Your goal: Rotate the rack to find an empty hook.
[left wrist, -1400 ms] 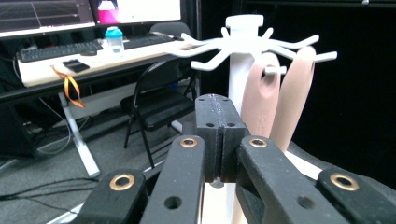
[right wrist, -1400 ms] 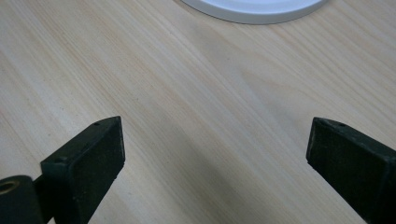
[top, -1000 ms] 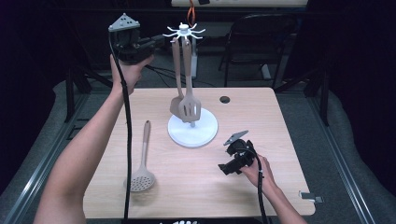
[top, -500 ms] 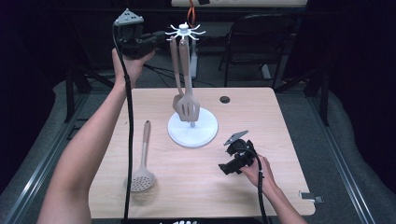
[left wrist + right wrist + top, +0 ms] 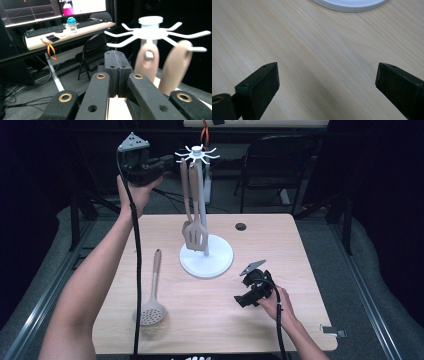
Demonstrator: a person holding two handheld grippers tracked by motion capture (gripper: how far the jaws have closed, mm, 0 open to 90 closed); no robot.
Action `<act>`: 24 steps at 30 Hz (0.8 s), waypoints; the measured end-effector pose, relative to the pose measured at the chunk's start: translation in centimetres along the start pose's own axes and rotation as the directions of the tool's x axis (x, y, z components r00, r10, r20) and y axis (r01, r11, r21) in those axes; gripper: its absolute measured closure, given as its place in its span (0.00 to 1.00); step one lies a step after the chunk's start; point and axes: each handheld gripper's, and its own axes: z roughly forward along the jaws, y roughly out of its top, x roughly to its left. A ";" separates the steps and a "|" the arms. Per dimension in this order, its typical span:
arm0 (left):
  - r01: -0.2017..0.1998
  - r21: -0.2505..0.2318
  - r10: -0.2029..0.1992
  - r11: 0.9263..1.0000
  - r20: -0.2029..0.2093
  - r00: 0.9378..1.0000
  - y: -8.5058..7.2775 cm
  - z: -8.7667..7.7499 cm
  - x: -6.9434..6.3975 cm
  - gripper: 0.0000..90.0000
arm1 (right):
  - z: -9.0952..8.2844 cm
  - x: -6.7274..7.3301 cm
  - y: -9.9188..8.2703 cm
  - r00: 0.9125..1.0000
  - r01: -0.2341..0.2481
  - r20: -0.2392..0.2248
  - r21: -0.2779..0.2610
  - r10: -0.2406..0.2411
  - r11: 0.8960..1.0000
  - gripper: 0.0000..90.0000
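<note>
Two tan spatulas, hanging upright

The wooden table bears a white rack and a skimmer.

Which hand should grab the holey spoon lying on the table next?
Probably the right. Its tool sits low over the table with jaws open, facing the holey spoon. The left tool is shut, up beside the rack's top.
</note>
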 end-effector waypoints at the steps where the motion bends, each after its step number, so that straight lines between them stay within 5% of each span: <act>1: -0.006 0.005 0.006 1.000 0.004 1.000 -0.1 -0.2 -0.1 1.00 | 0.0 0.0 0.0 1.000 0.000 0.000 -0.002 0.000 1.000 0.06; 15: -0.054 -0.018 0.055 0.998 0.074 0.996 -0.4 -1.5 -2.0 1.00 | 0.0 0.1 0.1 1.000 0.005 0.003 0.014 -0.005 1.000 0.05; 24: -0.061 -0.018 0.062 0.998 0.058 0.996 0.2 -1.1 -2.2 1.00 | 0.1 0.2 0.0 1.000 -0.016 -0.007 -0.007 0.016 1.000 0.05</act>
